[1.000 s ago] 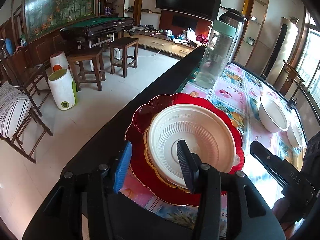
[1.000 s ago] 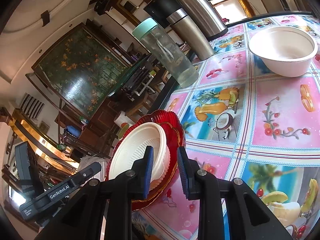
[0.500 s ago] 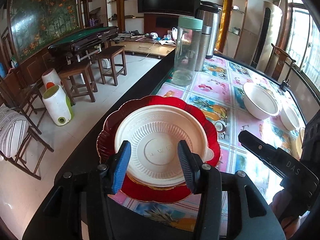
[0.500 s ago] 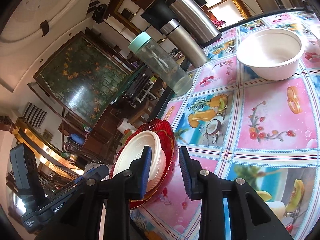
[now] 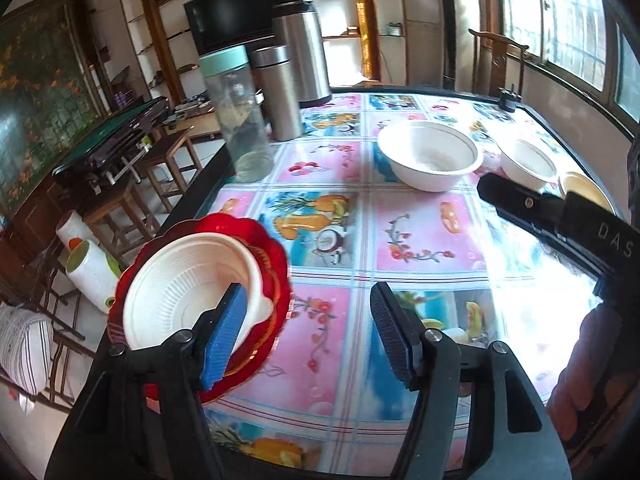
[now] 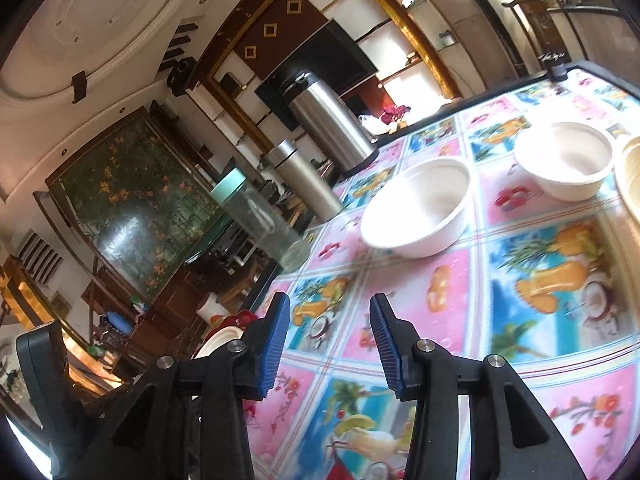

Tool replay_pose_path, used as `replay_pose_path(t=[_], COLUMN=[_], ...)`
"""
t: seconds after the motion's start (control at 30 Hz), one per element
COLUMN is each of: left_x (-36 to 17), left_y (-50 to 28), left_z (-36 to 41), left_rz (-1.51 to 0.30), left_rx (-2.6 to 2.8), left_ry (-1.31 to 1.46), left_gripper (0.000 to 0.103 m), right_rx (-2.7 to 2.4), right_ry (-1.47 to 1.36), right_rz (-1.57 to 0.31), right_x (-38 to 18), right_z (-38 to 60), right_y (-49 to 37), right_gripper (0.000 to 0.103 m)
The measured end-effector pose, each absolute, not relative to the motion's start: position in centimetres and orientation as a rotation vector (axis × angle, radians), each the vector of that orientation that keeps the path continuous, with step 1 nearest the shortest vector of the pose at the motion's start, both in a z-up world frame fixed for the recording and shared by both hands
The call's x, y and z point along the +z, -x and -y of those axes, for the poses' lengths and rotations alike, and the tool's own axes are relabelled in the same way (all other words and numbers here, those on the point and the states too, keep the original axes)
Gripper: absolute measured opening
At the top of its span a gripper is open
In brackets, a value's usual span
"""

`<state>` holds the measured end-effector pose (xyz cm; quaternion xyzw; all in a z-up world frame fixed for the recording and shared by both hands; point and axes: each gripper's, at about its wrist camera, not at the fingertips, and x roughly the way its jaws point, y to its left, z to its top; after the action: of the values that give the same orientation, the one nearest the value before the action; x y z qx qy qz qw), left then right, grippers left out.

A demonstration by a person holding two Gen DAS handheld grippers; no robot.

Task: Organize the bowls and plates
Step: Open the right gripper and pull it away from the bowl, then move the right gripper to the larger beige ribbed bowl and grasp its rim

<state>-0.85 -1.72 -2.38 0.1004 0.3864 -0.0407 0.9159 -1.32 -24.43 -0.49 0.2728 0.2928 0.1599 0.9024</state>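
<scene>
1. Left wrist view shows the white plate lying inside the red plate, near the left edge of the tabletop. The smaller one sits in the wider one, so this pile looks finished and stable to me.

2. Your left gripper has its jaws wide open and holds nothing. Its blue pad is in front of the white plate rim, but I cannot tell if it touches it.

3. Your right gripper also has the jaws well apart and empty. It hangs above the patterned cloth and points toward the bowls, which I judge to be the next thing to collect.

4. The large white bowl stands upright in the middle of the tabletop. The smaller white bowl is beside it, apart from it, and a cream bowl is partly cut by the picture edge. They are separate, so they are not yet nested.

5. Because the large bowl is nearest to your right gripper, the smaller bowls probably go into it. Take a bowl by the rim wall; the thin material may bend if you squeeze hard.

6. The clear jar and two steel flasks stand at the far left side, well apart from the bowls, so they should not disturb you.
</scene>
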Motion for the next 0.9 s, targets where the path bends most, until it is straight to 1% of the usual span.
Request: replay_pose_path(t=[0.17,0.33,0.57,0.67,0.83,0.87,0.9], left_x=[-2.5,-2.6,-3.3,-3.8,-4.7,-4.8,-4.9], left_y=[1.3,1.3,1.2,0.6,-1.6,-2.2,-2.7], left_z=[6.5,10.5,15.6,17.6,21.5,22.5,23.5], left_rz=[-0.785,-0.784,-0.794,-0.833,-0.931,-0.952,-0.976], left_rx=[-0.163,-0.225,-0.287,-0.331,-0.457,-0.485,-0.512], left_ry=[-0.286,-0.332,-0.397,-0.400,-0.383,-0.377,-0.373], left_gripper=[0.064,0.064,0.064,0.063,0.063,0.064,0.068], right_rx=[0.213,0.093,-0.083,-0.139,-0.172,-0.174,-0.173], right_ry=[-0.581,-0.622,-0.666,-0.684,-0.755,-0.783,-0.817], right_rz=[-0.523,-0.473,-0.403,-0.398,-0.442,-0.454,-0.467], right_x=[0.4,0.6,1.1,1.1,-0.3,-0.7,-1.2], right_z=[30.6,37.1,45.6,48.3,52.3,53.1,53.9], right_y=[2.9,4.4,6.9,7.5,7.5,7.3,7.4], right_gripper=[0.051,0.051,0.056,0.058,0.059,0.059,0.059])
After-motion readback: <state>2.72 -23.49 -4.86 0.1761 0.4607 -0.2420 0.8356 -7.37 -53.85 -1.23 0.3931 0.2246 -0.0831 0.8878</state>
